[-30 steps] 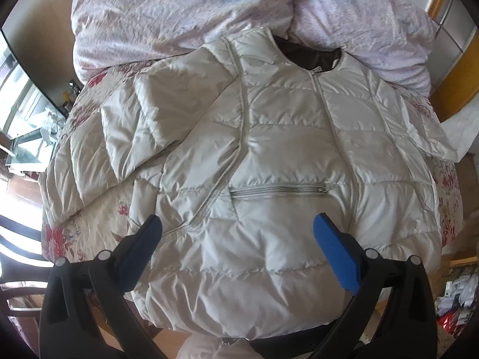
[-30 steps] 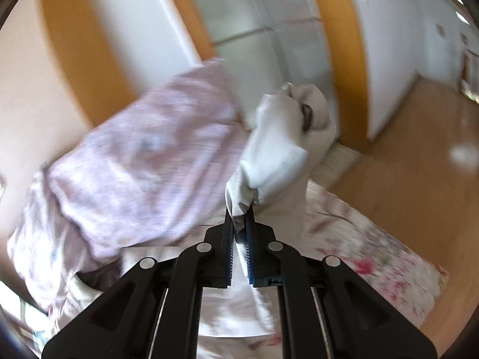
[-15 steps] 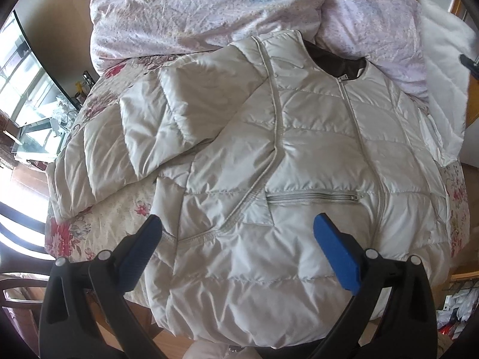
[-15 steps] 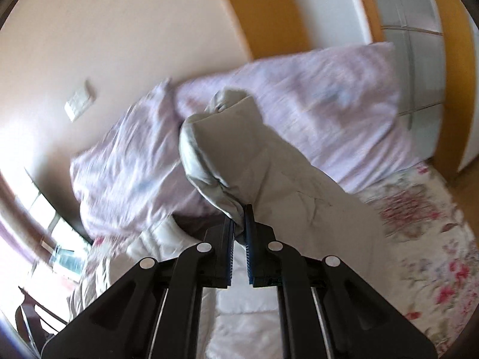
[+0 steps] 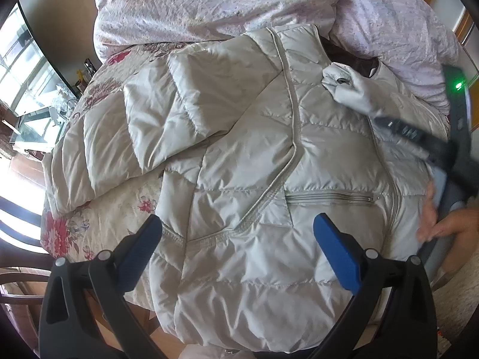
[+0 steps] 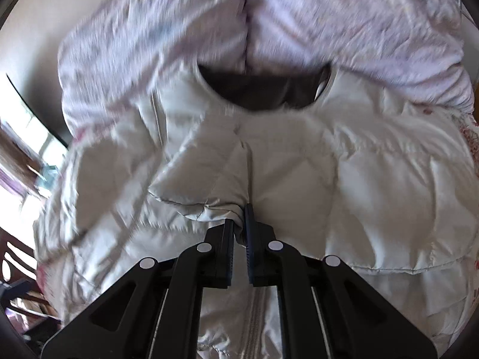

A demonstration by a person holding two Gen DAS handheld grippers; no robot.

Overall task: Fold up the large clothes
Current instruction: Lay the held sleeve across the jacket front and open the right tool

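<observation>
Cream quilted jacket (image 5: 269,197) lies flat on floral bedspread (image 5: 98,218), collar toward lilac pillows (image 5: 215,3). Right gripper (image 6: 239,233) clamped on sleeve cuff (image 5: 347,89) over the chest; left gripper (image 5: 236,236) open, empty, above the hem. Window (image 5: 21,68) left.

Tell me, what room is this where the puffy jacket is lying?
Most likely a bedroom. The white quilted jacket is spread on a bed with a flowered bedspread, and two big lilac pillows are piled at its head against the wall. A window lets in daylight at one side.
</observation>
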